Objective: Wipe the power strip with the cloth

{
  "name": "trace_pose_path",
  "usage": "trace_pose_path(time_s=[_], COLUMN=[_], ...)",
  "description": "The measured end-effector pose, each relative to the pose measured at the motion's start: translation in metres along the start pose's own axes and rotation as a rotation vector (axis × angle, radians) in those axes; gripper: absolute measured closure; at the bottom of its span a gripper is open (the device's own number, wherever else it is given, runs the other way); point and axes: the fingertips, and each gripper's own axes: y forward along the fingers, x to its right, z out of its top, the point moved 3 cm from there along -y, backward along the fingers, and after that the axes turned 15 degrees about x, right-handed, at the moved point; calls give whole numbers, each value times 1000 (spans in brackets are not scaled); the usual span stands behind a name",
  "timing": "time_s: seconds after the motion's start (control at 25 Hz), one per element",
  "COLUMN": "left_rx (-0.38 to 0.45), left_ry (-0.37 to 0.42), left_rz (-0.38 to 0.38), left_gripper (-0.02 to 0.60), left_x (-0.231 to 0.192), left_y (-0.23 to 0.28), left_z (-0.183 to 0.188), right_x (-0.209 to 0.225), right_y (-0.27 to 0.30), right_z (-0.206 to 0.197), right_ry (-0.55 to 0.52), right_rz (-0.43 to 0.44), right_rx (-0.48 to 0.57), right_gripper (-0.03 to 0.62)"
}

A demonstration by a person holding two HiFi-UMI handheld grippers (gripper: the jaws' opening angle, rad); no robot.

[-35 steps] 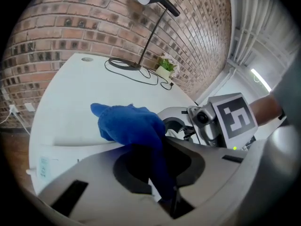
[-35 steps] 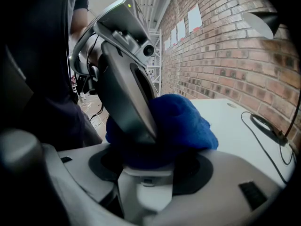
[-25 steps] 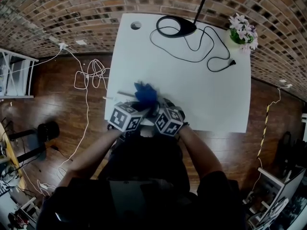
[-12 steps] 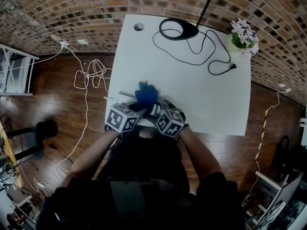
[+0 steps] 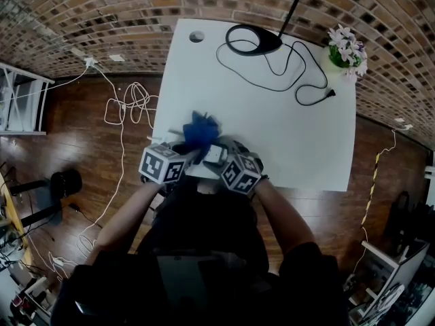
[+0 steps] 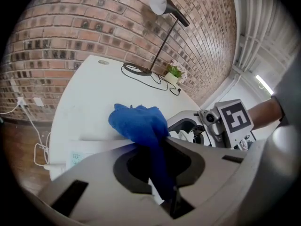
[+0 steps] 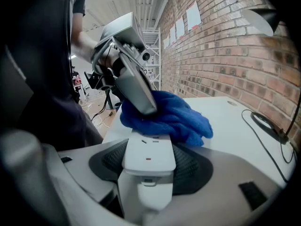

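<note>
left tongs pinched shut on the cloth | right tongs clamped across the near end of the power strip | cloth bunched on the strip's far part | table edge right under the strip | strip likely stiff, light, slick: grip by its sides | cloth soft, floppy: pinch a fold

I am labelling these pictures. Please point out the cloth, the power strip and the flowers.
cloth (image 6: 138, 124): left gripper view, middle of the bunched part.
power strip (image 7: 149, 149): right gripper view, white top face.
flowers (image 5: 344, 45): head view, the blossoms.
</note>
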Motion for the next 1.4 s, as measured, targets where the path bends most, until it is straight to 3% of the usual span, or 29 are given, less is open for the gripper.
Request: trace_pose_path(time_s=[0.92, 1.4], left_rx=[49, 80], left_ry=[-118, -127], left_rz=[68, 95], left_gripper=[526, 526], left_x=[-61, -78], left_y=[-50, -66], left_z=[4, 7], right_x=[0, 0], right_y=[1, 0], right_z=[0, 0], right_ry=[4, 8], right_rz=[1, 0], right_rx=[-5, -8], right_gripper=[319, 319])
